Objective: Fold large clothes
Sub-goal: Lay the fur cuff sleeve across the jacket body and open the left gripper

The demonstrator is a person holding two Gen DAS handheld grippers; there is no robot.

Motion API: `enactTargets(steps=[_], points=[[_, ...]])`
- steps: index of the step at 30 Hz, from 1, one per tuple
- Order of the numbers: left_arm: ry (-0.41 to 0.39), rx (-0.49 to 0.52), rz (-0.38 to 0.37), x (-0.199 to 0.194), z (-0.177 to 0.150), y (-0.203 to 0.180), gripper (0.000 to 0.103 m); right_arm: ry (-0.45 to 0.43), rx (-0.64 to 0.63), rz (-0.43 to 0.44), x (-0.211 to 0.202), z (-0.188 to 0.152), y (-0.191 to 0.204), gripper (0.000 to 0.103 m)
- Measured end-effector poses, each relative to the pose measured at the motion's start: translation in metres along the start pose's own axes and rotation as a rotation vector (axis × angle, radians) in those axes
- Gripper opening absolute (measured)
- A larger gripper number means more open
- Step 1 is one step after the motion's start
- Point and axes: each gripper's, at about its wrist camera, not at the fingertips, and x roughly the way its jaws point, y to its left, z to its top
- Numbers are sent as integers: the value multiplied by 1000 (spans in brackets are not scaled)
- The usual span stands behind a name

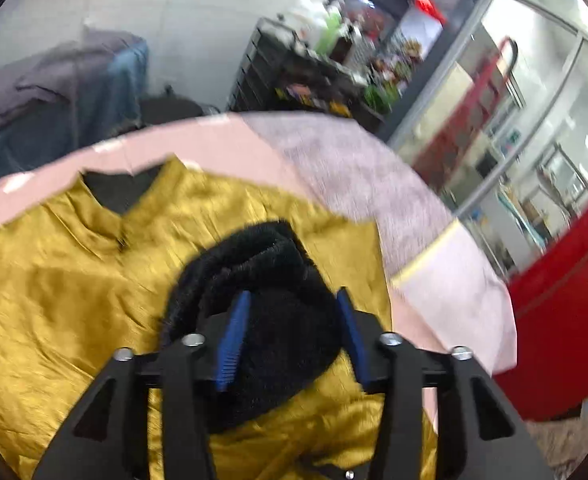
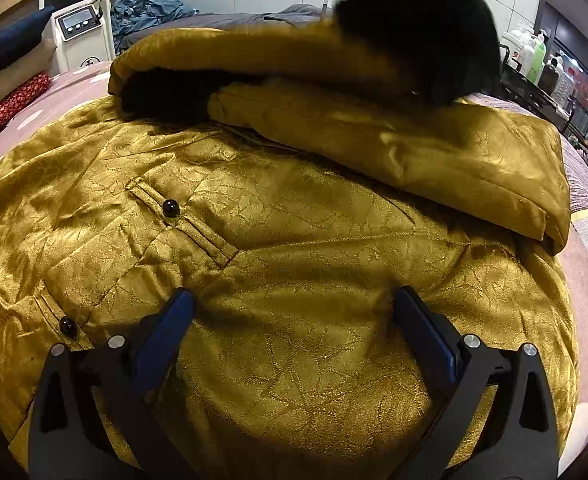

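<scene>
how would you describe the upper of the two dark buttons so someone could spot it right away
Start at the gold jacket spread on the pink bed cover. On its left half a stitched strip runs diagonally; the upper button sits on it, rounder and glossier than the lower button.

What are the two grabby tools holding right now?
Left tool has the jacket's black fuzzy cuff between its pads; whether it grips is unclear. Right tool holds nothing.

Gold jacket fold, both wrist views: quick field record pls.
garment: gold jacket, spread on pink bedding
sleeve: folded across the upper body
cuff: black fur cuff, between the left gripper fingers
left grip: unclear, pads not clearly pressing
right gripper: open over the jacket front, holding nothing
buttons: two dark buttons visible
</scene>
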Motion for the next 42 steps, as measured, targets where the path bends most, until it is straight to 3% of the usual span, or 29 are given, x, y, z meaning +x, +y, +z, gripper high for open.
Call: enactTargets(steps=[2, 4, 7, 12, 16, 18, 20, 25, 33, 42], points=[[34, 9, -11, 4, -10, 0, 66, -6, -15, -12, 1, 0, 2, 99], [12, 28, -1, -6, -16, 2, 86, -1, -5, -4, 2, 1, 1, 99], [-48, 54, 35, -29, -16, 7, 90, -2, -7, -7, 2, 1, 3, 99], [-124, 4, 123, -79, -22, 40, 95, -3, -7, -9, 2, 1, 6, 99], [-119, -66, 284, -108, -51, 84, 95, -3, -8, -10, 2, 1, 7, 99], [-100, -98, 403, -116, -74, 107, 95, -3, -8, -10, 3, 2, 6, 99], [-89, -148, 454, -126, -93, 123, 94, -3, -8, -11, 3, 2, 6, 99], [-101, -293, 479, -155, -150, 153, 94, -1, -8, -16, 2, 2, 4, 99], [-49, -284, 558, -175, -203, 159, 94, 4, -7, -26, 0, 2, 8, 98], [50, -304, 583, -149, -247, 162, 95, 24, 3, -41, -2, 3, 10, 98]])
